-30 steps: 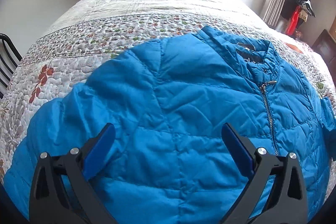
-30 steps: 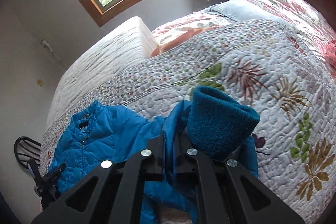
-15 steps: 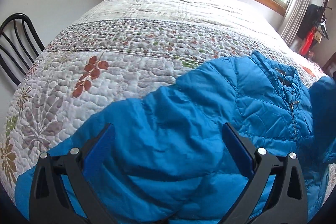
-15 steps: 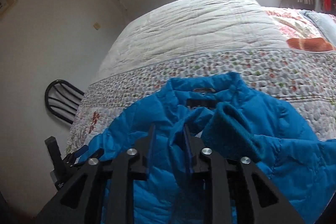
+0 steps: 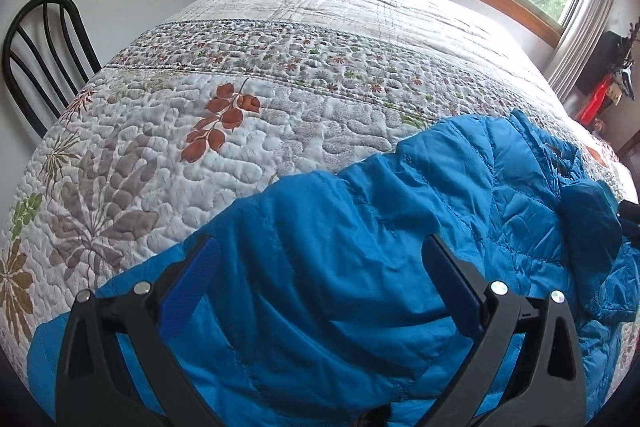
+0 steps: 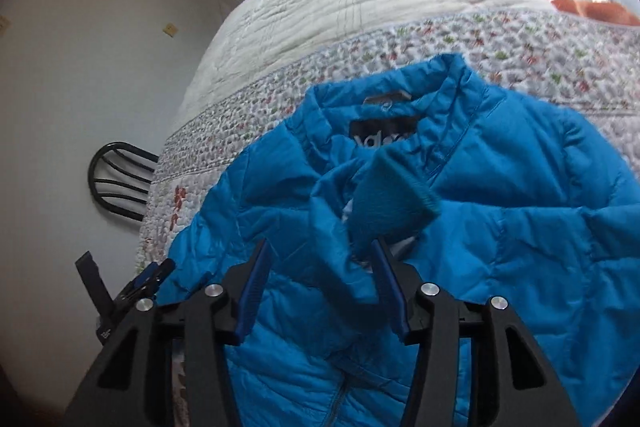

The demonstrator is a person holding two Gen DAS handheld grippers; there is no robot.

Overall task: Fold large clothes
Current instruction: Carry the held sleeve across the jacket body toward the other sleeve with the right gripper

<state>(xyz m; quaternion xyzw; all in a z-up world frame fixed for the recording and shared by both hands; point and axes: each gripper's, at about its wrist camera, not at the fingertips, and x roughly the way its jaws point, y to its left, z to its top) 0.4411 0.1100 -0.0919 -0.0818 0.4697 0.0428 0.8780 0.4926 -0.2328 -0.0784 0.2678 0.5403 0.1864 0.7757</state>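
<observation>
Both pairs of jaws are standing spread apart, gripping nothing. Those of the right gripper (image 6: 320, 283) are hanging parted on either side of a blue sleeve (image 6: 344, 239), whose darker knit cuff (image 6: 390, 205) is lying just beyond the fingertips, draped over the chest of a blue puffer jacket (image 6: 520, 227) below its collar (image 6: 384, 95). Whether the pads are touching the sleeve fabric is hard to tell, as the cloth there is blurred. The left gripper (image 5: 320, 275) is hovering wide open over the jacket's other sleeve (image 5: 304, 267), which is lying stretched out to the side. The jacket is lying face up, spread across a floral quilted bed (image 5: 224, 75), with a black chair (image 5: 40, 47) standing by the wall beyond. The step in hand appears to be folding the sleeves inward, with one sleeve now laid across the front. The next move probably calls for the left gripper to lower onto the outstretched sleeve, pinch it, and carry it across the chest.
</observation>
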